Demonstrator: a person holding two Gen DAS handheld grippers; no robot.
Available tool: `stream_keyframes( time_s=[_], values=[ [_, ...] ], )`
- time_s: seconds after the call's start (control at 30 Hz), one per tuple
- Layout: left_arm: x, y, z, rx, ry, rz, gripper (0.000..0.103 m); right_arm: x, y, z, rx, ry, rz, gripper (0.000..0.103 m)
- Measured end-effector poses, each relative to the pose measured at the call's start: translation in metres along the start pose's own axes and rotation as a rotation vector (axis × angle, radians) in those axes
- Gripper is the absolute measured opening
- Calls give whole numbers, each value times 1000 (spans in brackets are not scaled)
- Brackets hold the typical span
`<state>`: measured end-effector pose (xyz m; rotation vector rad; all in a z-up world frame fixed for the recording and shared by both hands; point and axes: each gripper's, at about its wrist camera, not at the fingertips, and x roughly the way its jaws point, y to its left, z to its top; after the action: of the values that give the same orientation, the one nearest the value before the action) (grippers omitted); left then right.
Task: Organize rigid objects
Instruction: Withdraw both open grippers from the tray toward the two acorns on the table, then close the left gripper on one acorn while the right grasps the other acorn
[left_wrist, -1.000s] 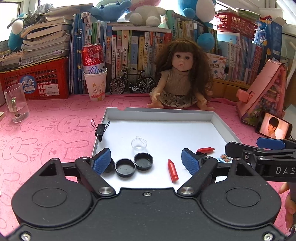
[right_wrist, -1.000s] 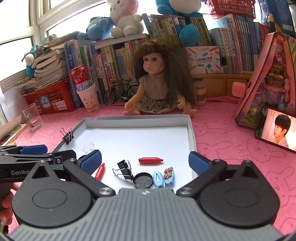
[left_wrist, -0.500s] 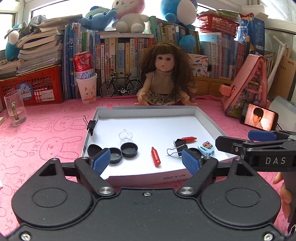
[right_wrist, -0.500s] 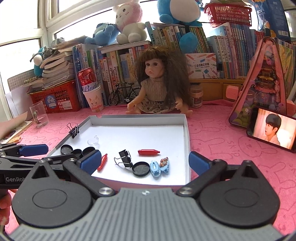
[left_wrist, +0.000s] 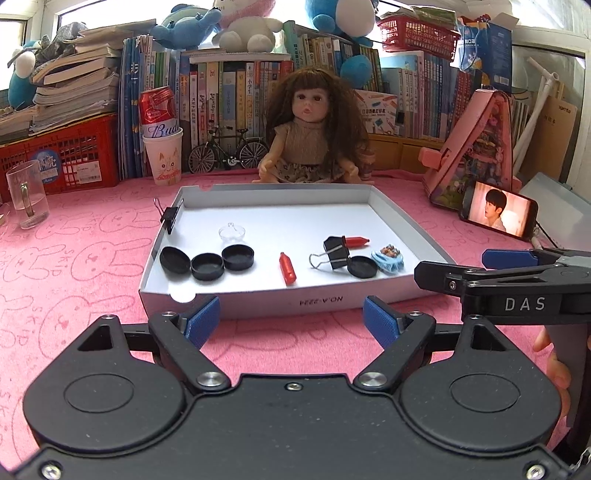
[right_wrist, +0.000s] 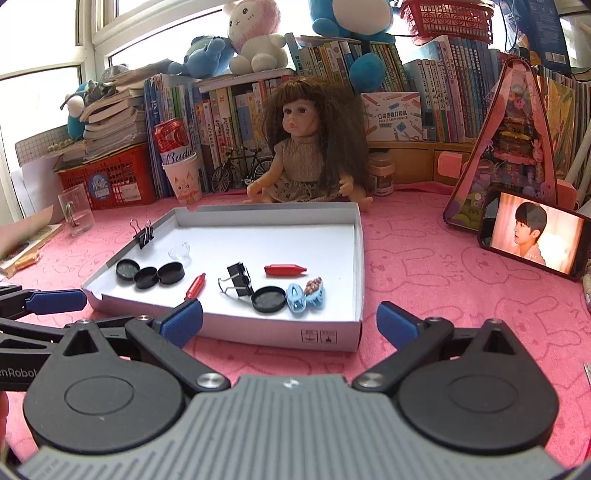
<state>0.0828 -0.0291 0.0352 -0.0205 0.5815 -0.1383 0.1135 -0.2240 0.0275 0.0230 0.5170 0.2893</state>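
Pink bunny-print mat (left_wrist: 85, 236) covered the desk; soft, textured fabric. On it sat the white box lid (left_wrist: 413, 229), a shallow cardboard tray with low walls. Light and a bit flexy, so I'd expect it to slide if shoved.

Both grippers hung short of the tray's near wall, holding nothing. Left gripper (left_wrist: 291, 325): jaws wide apart, blue ribbed pads. Right gripper (right_wrist: 290, 325): same, wide and empty.

All the task items were inside the tray, towards its near edge:
- Three black round caps (left_wrist: 207, 260) clustered near the left corner, touching or nearly so. Hard plastic, shallow, light. Judgement: pinch across the rim; they sit low, so the pads need to come down almost to the floor.
- Fourth black cap (right_wrist: 269, 299), right group, just beside the binder clip.
- Black binder clip (left_wrist: 336, 251), steel, wire handles out. Stiff, good to grab on the body.
- Second binder clip (left_wrist: 169, 218) clamped on the tray's left wall.
- Blue hair clips (right_wrist: 304, 295), one with small beads on top. Plastic, irregular shape, probably the most awkward pick.
- Two red tapered plastic pieces (left_wrist: 288, 273), smooth and round. Likely to roll; grip across the middle.
- Small clear dish-like part (left_wrist: 232, 232), far left. Hard to see, and can't tell glass or plastic; treat as fragile.
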Motion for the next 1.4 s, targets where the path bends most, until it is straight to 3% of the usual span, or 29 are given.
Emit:
stream_keyframes(
  time_s=[0.2,0.4,0.63,0.83,1.03,1.4],
  values=[
    [-11,-5,-23,27,5,-19,83,-6,-1,-10,-34,13,-9,103],
    [-18,-12,-41,47,23,-100,79,-4,-3,-22,-41,44,-18,103],
    [-15,-25,-52,60,58,-176,50,-2,4,-33,-74,72,16,91],
    [-8,-34,-56,77,67,-188,24,-3,6,-35,-82,84,38,81],
    [-5,-36,-55,79,64,-183,16,2,9,-39,-93,112,58,68],
    [-13,-23,-53,69,33,-140,16,4,16,-41,-105,88,53,50]
  ],
)
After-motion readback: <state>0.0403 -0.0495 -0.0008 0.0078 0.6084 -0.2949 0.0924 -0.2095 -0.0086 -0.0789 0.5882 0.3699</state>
